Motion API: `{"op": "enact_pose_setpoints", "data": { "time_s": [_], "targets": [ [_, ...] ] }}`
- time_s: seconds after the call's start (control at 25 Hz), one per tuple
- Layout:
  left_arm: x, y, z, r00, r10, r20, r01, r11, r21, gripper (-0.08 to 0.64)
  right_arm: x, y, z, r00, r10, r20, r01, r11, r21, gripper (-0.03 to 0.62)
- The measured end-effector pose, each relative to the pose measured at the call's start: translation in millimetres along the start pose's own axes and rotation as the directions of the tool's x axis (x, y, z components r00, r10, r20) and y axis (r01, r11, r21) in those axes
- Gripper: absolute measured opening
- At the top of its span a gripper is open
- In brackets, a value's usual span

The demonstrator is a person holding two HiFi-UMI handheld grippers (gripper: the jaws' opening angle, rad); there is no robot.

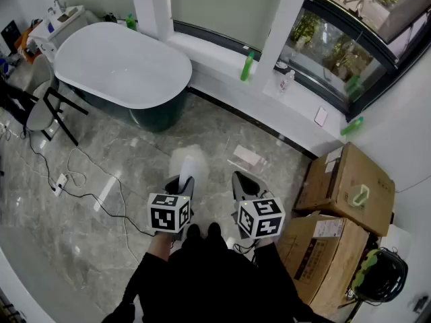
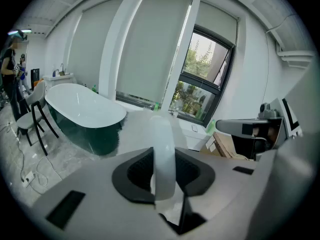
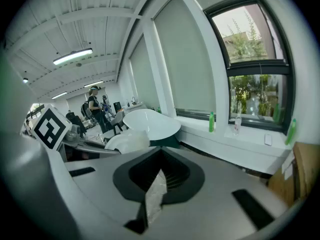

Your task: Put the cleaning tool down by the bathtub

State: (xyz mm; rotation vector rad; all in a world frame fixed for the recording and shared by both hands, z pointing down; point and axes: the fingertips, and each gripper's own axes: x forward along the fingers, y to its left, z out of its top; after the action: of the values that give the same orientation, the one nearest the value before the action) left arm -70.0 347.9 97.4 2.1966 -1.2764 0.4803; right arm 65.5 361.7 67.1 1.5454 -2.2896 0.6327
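Note:
My left gripper (image 1: pixel 180 184) is shut on the white handle of the cleaning tool (image 1: pixel 189 161), whose pale fuzzy head sticks out ahead over the marble floor. In the left gripper view the handle (image 2: pixel 163 151) stands upright between the dark pads (image 2: pixel 134 176). The white bathtub (image 1: pixel 121 67) with its dark green outside stands some way ahead to the left, well apart from the tool. It also shows as the bathtub (image 2: pixel 84 109) in the left gripper view. My right gripper (image 1: pixel 245 184) hovers beside the left one, shut with nothing in it.
Two cardboard boxes (image 1: pixel 347 180) stand at my right, with a dark bag (image 1: pixel 380 274) behind them. A chair (image 1: pixel 44 110) and loose cables (image 1: pixel 74 180) lie left of the tub. Green bottles (image 1: pixel 248 66) sit on the window sill. A person (image 3: pixel 94 104) stands far off.

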Motion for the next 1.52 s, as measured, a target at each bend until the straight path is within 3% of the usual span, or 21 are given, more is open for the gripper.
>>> {"op": "enact_pose_setpoints", "data": {
  "time_s": [0.64, 1.2, 1.52],
  "targets": [
    [19, -3, 5, 1.000, 0.008, -0.002, -0.008, 1.000, -0.020, 0.094, 8, -21, 1, 0.999, 0.033, -0.001, -0.033, 0.999, 0.021, 0.000],
    [40, -19, 28, 0.998, 0.049, 0.032, -0.050, 0.998, 0.025, 0.095, -13, -82, -8, 0.999, -0.025, -0.019, 0.027, 0.997, 0.078, 0.000],
    [68, -13, 40, 0.999, 0.035, 0.013, -0.036, 0.999, 0.028, 0.095, 5, -100, 9, 0.998, -0.056, -0.027, 0.058, 0.994, 0.093, 0.000]
  ]
}}
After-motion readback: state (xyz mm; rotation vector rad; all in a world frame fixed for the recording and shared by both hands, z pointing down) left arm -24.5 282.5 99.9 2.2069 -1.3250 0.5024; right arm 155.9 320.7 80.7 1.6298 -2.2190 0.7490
